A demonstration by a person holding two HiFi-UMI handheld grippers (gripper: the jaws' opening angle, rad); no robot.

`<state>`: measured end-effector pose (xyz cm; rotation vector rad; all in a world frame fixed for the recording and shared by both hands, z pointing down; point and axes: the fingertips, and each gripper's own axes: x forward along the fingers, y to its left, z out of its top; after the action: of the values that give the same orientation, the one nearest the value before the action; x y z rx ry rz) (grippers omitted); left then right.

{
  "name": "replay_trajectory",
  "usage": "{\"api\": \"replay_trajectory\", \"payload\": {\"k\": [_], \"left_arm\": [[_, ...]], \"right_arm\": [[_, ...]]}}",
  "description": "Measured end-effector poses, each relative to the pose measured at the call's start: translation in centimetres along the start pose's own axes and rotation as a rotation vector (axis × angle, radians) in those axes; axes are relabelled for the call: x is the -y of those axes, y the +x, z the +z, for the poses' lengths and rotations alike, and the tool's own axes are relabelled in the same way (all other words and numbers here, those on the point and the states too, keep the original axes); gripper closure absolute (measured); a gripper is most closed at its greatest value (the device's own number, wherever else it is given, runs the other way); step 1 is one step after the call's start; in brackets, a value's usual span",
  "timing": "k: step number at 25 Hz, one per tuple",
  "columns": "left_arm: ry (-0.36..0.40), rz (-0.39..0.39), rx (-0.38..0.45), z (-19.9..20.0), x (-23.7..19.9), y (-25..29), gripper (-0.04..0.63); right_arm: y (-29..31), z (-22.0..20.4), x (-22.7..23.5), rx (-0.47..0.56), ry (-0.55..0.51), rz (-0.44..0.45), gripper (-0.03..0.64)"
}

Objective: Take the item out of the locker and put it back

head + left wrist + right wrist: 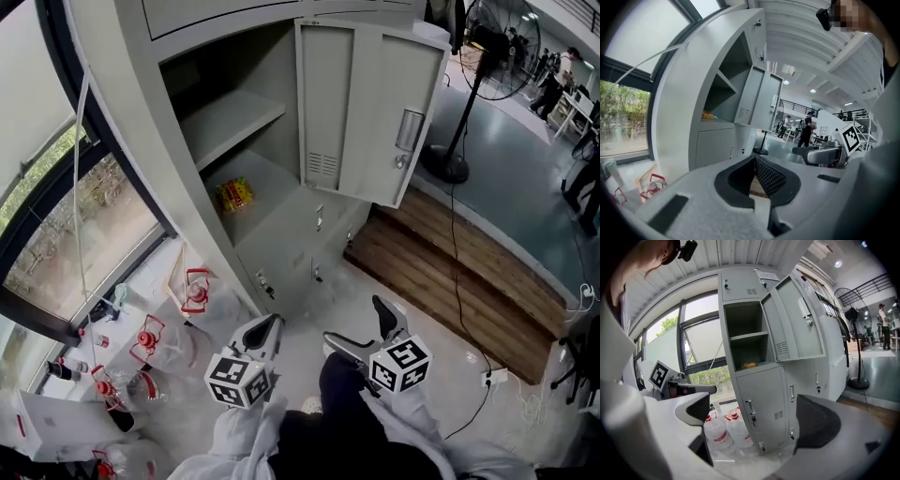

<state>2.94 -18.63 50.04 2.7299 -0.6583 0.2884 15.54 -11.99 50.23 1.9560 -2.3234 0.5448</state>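
Packet [234, 194] lies flat in locker [131, 103]; left gripper [265, 328] pinched empty, right gripper [356, 323] gaping empty.

Your head camera looks steeply down on the open locker [234, 117] from above. The cameras on your left gripper [270, 328] and right gripper [356, 323] sit low, facing up at that same locker, which all 3 views share.

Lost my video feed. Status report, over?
Left gripper shut, empty; right gripper open, empty. Yellow packet inside locker, untouched. Door open, nothing in the way.
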Motion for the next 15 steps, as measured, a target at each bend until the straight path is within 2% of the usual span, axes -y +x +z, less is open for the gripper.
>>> {"api": "replay_trajectory", "payload": {"k": [10,15], "left_arm": [[0.003,0.119,0.053,5.4,-3.8,6.5,0.586],[-0.013,0.204,0.073,7.0,-5.7,8.5,0.586]], "right_arm": [[7.3,5.1,5.6,-0.008,-0.03,0.142,0.041],[10.4,7.6,7.4,0.011,-0.022,0.226,0.041]]}}
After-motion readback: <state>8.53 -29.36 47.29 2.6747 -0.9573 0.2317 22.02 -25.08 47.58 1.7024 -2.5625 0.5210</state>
